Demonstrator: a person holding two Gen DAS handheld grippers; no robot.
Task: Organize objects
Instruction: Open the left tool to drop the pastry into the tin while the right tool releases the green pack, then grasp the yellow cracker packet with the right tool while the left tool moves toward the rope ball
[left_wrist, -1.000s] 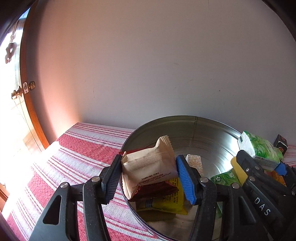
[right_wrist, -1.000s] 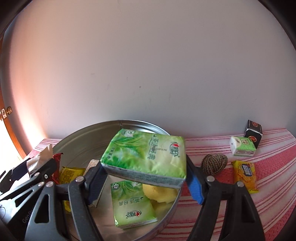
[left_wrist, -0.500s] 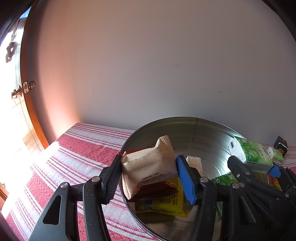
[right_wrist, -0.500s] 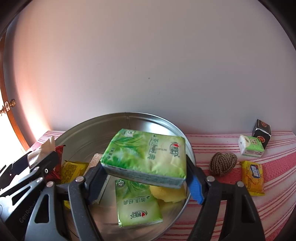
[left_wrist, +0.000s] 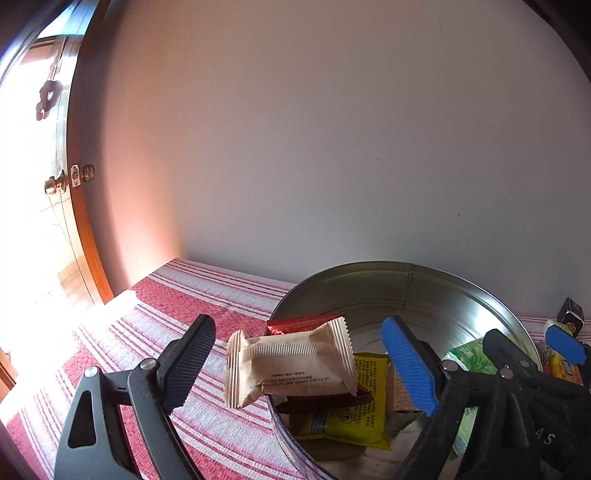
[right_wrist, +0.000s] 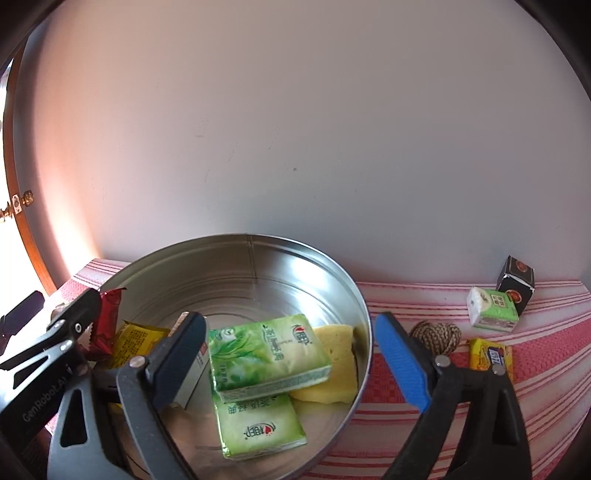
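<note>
Both grippers are over the round metal tin (right_wrist: 255, 258) on the red-and-white striped cloth (left_wrist: 177, 295), and both sets of jaws are opening. The left gripper (left_wrist: 299, 363) has let go: the beige snack packet (left_wrist: 291, 365) sits between its black pad and blue pad with a gap on each side, tilted over the tin's near rim, partly above a dark red packet (left_wrist: 303, 323). There are small printed lines on the beige wrapper, too fine to read. Under it lies a yellow packet (left_wrist: 354, 417) with a warning sign and print I cannot make out.

Over to the right gripper (right_wrist: 291, 354): jaws wide, nothing pressed. The green tissue pack (right_wrist: 266, 354) lies inside the tin between the pads, clear of both, resting slantwise on a second green tissue pack (right_wrist: 258, 424) and on a yellow sponge (right_wrist: 332, 365). Both packs carry Chinese characters and a red heart-shaped logo. The other tool's arm, at left in this view, reads "GenRobot.AI".

Outside the tin, on the cloth to the right: a ball of brown twine (right_wrist: 436, 336) just beside the rim, a yellow bar wrapper (right_wrist: 491, 356) with a blue label, a small green tissue cube (right_wrist: 493, 308), and a black box (right_wrist: 516, 282) behind it against the wall
</note>
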